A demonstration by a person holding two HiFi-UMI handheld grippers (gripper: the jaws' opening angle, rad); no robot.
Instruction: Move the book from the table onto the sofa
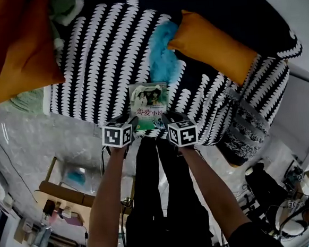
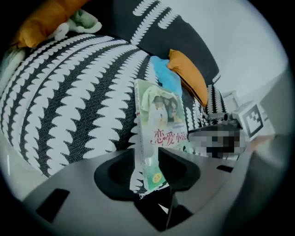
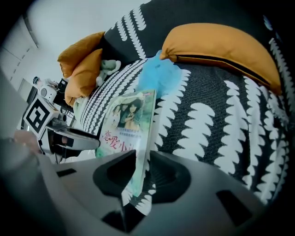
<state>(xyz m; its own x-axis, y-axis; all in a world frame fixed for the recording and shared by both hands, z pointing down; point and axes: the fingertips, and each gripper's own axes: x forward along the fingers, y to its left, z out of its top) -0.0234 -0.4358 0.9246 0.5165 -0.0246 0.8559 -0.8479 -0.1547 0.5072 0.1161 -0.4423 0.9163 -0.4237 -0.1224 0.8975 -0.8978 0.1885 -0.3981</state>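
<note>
The book (image 1: pixel 149 106) is a slim paperback with a pale green cover. A photograph of people in light clothes fills the upper part of the cover. Below it runs a title in pink-red characters, with smaller print and a deeper green band toward the bottom edge. Its cover faces up, and the white page block shows along one side in the left gripper view.

It sits at the front edge of the sofa (image 1: pixel 101 55), whose fabric is black with rows of white leaf-like marks. The top of the book is over the seat and its bottom edge reaches out past the rim toward the person. Whether its underside touches the fabric cannot be told.

The left gripper (image 1: pixel 132 121) has the book's lower left corner and the right gripper (image 1: pixel 170 119) has its lower right corner. In each gripper view the fingers are clamped on the book's edge, one finger against the cover and the other against the back. The rest of the book rises away from them over the patterned seat. The two marker cubes flank the book's bottom edge.

Just beyond the book's top lies a fluffy blue cushion (image 1: pixel 165 53), touching an orange cushion (image 1: pixel 214 41) at the right. A larger orange cushion (image 1: pixel 10 46) lies at the far left of the sofa.
</note>
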